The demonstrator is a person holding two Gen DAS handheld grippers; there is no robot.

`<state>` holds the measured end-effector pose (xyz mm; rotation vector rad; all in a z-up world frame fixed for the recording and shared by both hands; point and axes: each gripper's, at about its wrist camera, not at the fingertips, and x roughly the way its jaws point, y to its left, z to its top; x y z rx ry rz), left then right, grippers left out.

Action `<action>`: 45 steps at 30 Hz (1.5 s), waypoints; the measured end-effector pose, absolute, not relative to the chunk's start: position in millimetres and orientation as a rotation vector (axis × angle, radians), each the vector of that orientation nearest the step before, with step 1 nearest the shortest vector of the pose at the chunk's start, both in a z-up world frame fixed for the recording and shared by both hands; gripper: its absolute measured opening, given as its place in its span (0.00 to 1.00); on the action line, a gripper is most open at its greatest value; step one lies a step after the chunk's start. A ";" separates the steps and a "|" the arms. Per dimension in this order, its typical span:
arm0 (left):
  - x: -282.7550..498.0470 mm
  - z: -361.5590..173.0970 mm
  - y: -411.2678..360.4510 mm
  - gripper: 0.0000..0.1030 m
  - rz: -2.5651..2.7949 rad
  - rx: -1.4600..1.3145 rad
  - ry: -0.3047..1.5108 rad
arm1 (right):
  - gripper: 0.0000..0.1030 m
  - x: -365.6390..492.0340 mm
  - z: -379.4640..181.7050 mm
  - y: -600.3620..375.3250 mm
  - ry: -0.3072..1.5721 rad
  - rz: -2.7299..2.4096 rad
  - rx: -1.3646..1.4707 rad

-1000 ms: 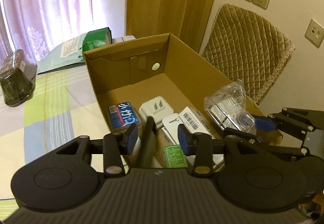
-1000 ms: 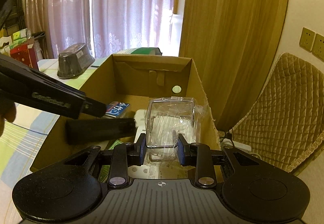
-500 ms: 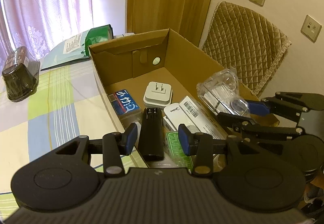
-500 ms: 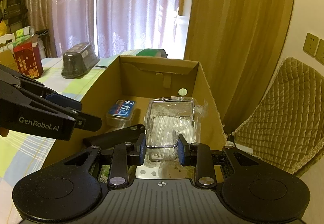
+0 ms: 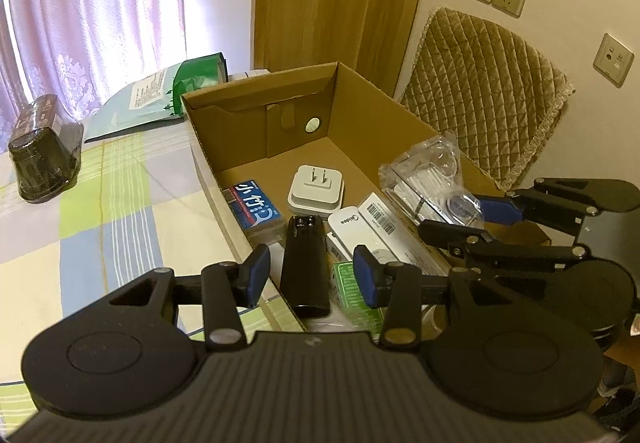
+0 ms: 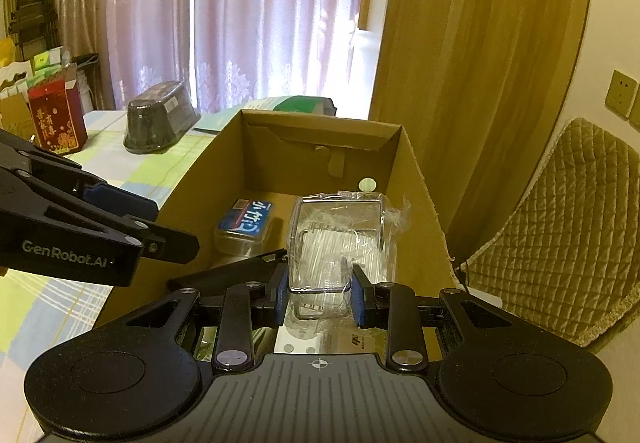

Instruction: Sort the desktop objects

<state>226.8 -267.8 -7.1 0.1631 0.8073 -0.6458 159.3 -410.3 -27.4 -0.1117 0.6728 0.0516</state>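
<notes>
Right gripper: fingers closed onto the clear plastic case, one blue pad on each side wall; the case hangs over the right side of the cardboard box, above the contents. Judged step: lowering the case into the box. Done well, it goes down level into the bare floor toward the far wall, the pads parting only once the case rests on something; the thin wrap crinkles and the walls may flex, so the grip wants to stay light.

Left gripper: fingers well apart, holding nothing, poised over the near left rim of the box, directly above the black oblong item, which lies in the box.

Contents of box, counted from the left wrist view:
- blue-labelled clear box, one
- white plug adapter, one, prongs upward
- black oblong item, one
- white remote marked Midea, one
- white barcoded carton, one
- green packet, one, partly hidden by the gripper
- clear plastic case, one, in the grip and not yet set down

On the checked tablecloth outside the box:
- dark wrapped tub, one
- green bag, one
- red carton, one

Further items under the grippers cannot be counted.
</notes>
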 end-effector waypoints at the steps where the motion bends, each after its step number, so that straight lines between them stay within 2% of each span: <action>1: 226.8 -7.0 -266.3 0.40 -0.644 0.160 0.806 | 0.29 160.4 -27.8 -410.0 0.675 0.052 -0.113; 11: 228.2 -7.8 -253.4 0.42 -0.628 0.137 0.804 | 0.30 173.6 -36.6 -401.3 0.716 0.087 -0.121; 12: 228.2 -7.5 -252.6 0.43 -0.626 0.137 0.803 | 0.34 173.6 -37.5 -400.1 0.714 0.090 -0.124; 13: 228.2 -7.3 -251.9 0.43 -0.625 0.136 0.802 | 0.51 171.9 -37.3 -400.0 0.703 0.084 -0.122; 14: 228.1 -7.0 -251.0 0.43 -0.625 0.135 0.801 | 0.61 170.2 -37.0 -400.0 0.691 0.078 -0.119; 19: 227.2 -6.5 -246.8 0.45 -0.621 0.134 0.801 | 0.62 163.0 -34.7 -404.2 0.683 0.054 -0.096; 25: 222.2 -6.0 -244.2 0.51 -0.624 0.133 0.803 | 0.62 147.8 -32.8 -408.9 0.687 0.032 -0.070; 32: 211.0 -2.4 -241.2 0.65 -0.621 0.140 0.803 | 0.63 128.8 -27.6 -408.4 0.691 0.014 -0.040; 33: 209.0 -1.2 -240.7 0.66 -0.620 0.139 0.802 | 0.67 126.3 -26.3 -407.4 0.690 0.014 -0.038; 34: 206.8 0.3 -240.2 0.68 -0.619 0.139 0.800 | 0.81 122.9 -24.7 -406.2 0.685 0.012 -0.037; 35: 204.5 1.7 -239.4 0.69 -0.618 0.137 0.799 | 0.87 119.0 -22.3 -404.8 0.672 0.011 -0.036; 39: 193.8 8.2 -236.2 0.76 -0.612 0.134 0.797 | 0.87 107.4 -12.9 -399.8 0.662 0.015 -0.038; 44: 179.6 18.5 -229.4 0.98 -0.599 0.119 0.788 | 0.87 92.5 -3.8 -398.9 0.679 0.018 -0.043; 45: 176.6 21.0 -228.1 0.99 -0.597 0.114 0.785 | 0.87 89.1 -2.1 -400.1 0.683 0.017 -0.038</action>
